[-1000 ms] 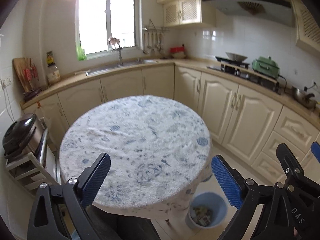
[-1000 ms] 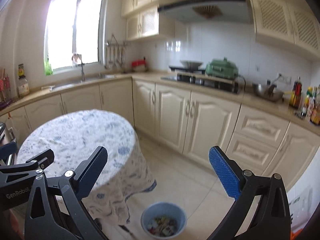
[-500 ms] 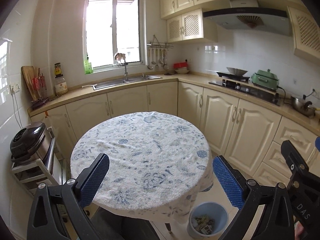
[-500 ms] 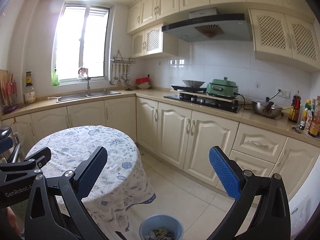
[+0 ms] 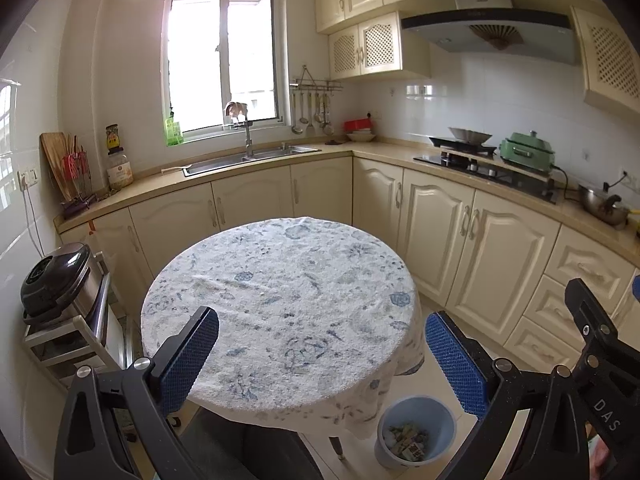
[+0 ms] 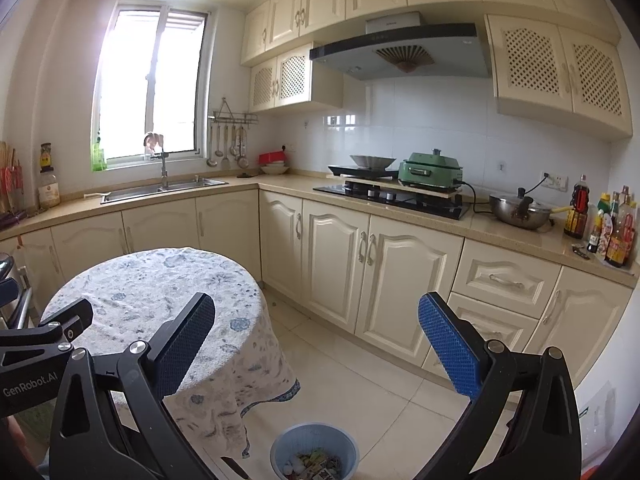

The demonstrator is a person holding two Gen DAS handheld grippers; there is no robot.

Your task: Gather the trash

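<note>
Low in the frame, beside the cloth-covered desk (image 5: 280, 300), I see the trash already in the blue bin (image 6: 315, 454), so my left claw (image 5: 322, 354) and right claw (image 6: 316, 344) hang released, grasping nothing.

"GenRobot.AI" on left claw (image 6: 48, 340); seemingly "DAS" on right claw (image 5: 600, 408).
</note>
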